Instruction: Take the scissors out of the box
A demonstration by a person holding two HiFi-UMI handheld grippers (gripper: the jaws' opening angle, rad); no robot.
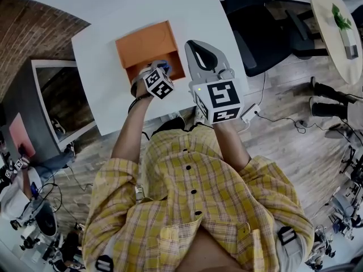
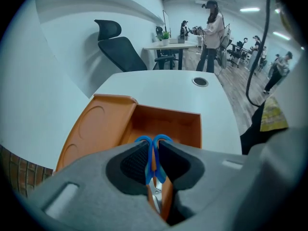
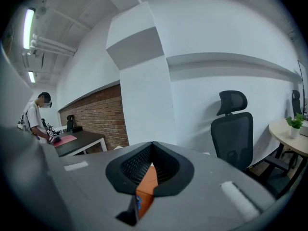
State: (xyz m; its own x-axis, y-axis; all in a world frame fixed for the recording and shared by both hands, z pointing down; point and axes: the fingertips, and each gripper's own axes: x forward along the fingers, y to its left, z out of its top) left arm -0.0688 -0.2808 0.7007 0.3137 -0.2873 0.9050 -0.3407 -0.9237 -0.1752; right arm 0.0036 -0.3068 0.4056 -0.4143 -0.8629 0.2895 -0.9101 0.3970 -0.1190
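An open orange box stands on the white table, with its lid folded back on the far side. My left gripper points steeply down over the box's near part. It is shut on the blue handles of the scissors, and the metal blades show between the jaws, over the box. My right gripper hovers just right of the box, nearly level. Its jaws meet at the tips with nothing held. A strip of the orange box shows through the gap behind the tips.
A black office chair stands past the table's right side. A round table with a small plant is at the far right. A white power strip with a cable lies on the wooden floor. A brick wall and a dark desk are on the left.
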